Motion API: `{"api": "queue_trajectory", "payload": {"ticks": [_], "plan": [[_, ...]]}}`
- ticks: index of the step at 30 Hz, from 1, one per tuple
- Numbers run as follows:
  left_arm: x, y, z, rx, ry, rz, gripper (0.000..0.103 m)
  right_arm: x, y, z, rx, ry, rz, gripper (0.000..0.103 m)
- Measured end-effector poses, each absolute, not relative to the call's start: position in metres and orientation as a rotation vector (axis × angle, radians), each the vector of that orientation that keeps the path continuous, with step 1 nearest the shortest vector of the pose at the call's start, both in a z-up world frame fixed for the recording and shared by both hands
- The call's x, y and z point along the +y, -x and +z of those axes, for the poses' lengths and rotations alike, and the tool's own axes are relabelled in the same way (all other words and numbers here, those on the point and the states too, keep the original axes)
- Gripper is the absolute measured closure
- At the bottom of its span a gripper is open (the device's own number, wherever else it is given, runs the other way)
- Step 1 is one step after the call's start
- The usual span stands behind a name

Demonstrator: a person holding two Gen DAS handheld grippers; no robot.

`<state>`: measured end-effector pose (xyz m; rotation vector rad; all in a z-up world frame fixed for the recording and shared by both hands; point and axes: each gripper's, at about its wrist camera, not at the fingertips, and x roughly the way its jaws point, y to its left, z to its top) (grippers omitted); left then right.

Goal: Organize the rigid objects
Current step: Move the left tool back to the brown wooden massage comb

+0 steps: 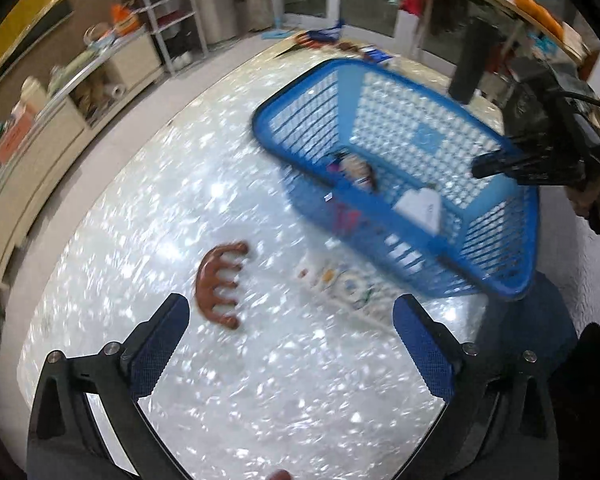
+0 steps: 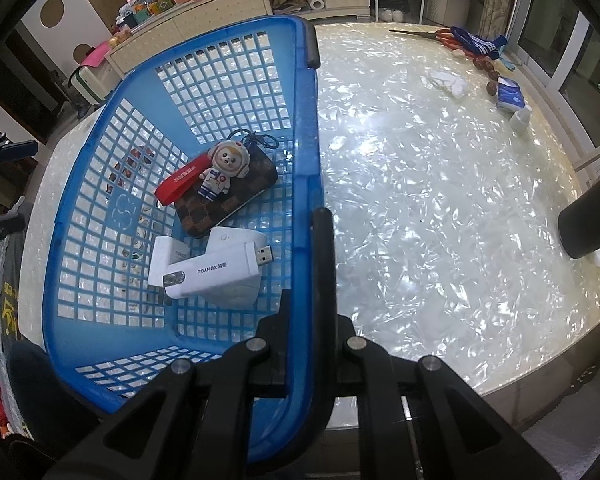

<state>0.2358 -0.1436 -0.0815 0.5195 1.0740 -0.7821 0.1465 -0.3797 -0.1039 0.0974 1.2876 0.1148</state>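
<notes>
A: What does my left claw have in it?

B: Nothing. Its blue pads are spread wide, released, over bare pearly surface. Ahead of the left pad lies a brown comb-shaped piece with short rounded teeth. Ahead of the right pad lies a flat patterned item, too blurred for me to name, just beside the basket.

A: And the basket?

B: A blue plastic basket with open grid walls. From the right wrist view my right claw is clenched on the basket's rim, one finger inside the wall and one outside. The basket stands by the near edge of the surface, toward its left side in this view.

A: What is inside it?

B: A brown checked wallet with a small astronaut figure and a red strap lying on it. Nearer me, a white USB stick rests across a white box

A: Anything else on the surface?

B: At the far right corner: red-handled scissors, a blue-and-white cloth, a white crumpled thing and a blue packet
</notes>
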Motion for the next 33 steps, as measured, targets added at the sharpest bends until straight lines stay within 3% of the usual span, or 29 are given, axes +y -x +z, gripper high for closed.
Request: {"api": "queue_trajectory", "payload": {"ticks": [18, 33], "plan": [[-0.124, -0.289, -0.177, 1.199, -0.565, -0.682, 0.001, -0.379, -0.148, -0.107, 1.314, -0.079, 0.104, 0.093], [-0.146, -0.327, -0.216, 1.204, -0.606, -0.674, 0.001, -0.378, -0.150, -0.108, 1.330, -0.068, 0.094, 0.093]]}}
